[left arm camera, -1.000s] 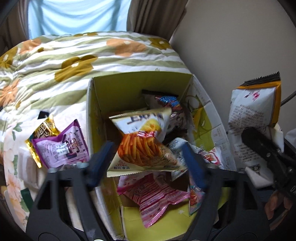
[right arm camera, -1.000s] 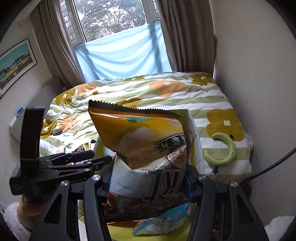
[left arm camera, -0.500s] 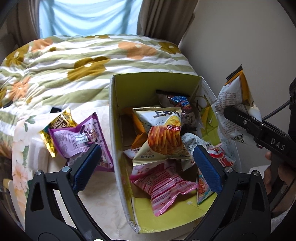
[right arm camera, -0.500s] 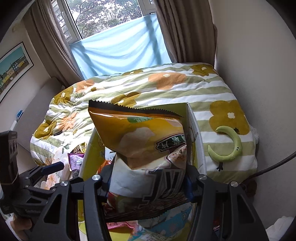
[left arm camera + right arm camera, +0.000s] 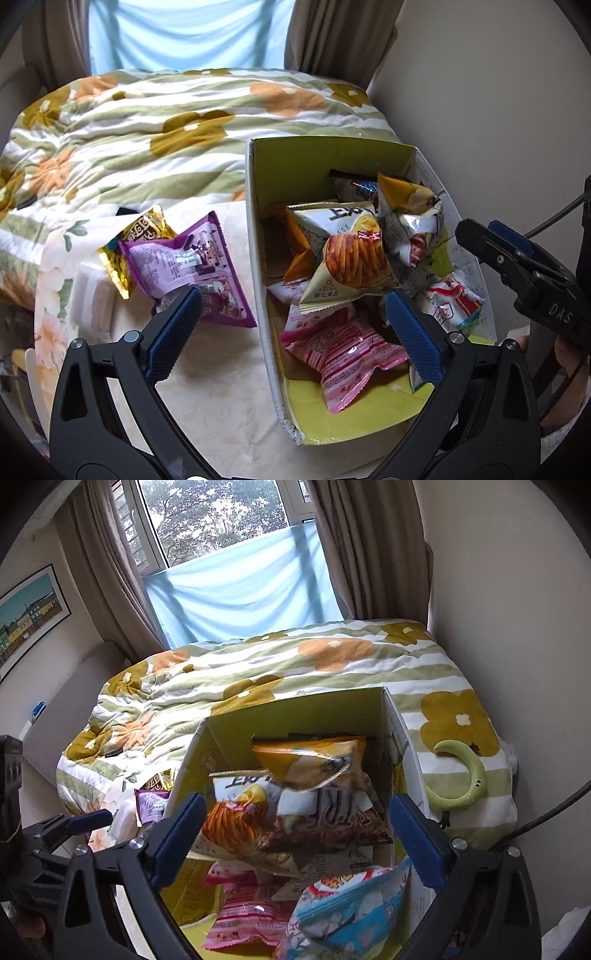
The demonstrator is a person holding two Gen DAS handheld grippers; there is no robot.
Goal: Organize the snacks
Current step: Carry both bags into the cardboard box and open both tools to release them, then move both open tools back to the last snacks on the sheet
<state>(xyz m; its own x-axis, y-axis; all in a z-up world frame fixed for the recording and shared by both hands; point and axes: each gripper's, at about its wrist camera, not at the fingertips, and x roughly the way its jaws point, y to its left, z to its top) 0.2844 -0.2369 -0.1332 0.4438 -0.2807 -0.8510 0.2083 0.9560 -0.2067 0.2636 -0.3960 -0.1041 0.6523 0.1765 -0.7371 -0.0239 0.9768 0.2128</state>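
Observation:
A yellow-green cardboard box (image 5: 258, 236) (image 5: 295, 716) on a small table holds several snack bags. An orange-and-white bag (image 5: 410, 218) (image 5: 314, 771) lies loose on top of the pile, beside a fries bag (image 5: 351, 258) (image 5: 236, 823). A pink bag (image 5: 347, 354) lies at the box's near end. A purple bag (image 5: 188, 266) and a gold bag (image 5: 136, 243) lie on the table left of the box. My left gripper (image 5: 293, 338) is open and empty above the box's left wall. My right gripper (image 5: 297, 838) is open and empty above the box; it also shows at the right of the left wrist view (image 5: 517, 266).
A bed with a flowered quilt (image 5: 177, 122) lies behind the table. A wall (image 5: 480, 92) stands close on the right. A green crescent-shaped object (image 5: 461, 775) lies on the quilt right of the box. A white block (image 5: 92, 295) sits at the table's left edge.
My right gripper opened and let go of the orange-and-white bag, which dropped into the box. My left gripper drew back and to the left, and opened wider.

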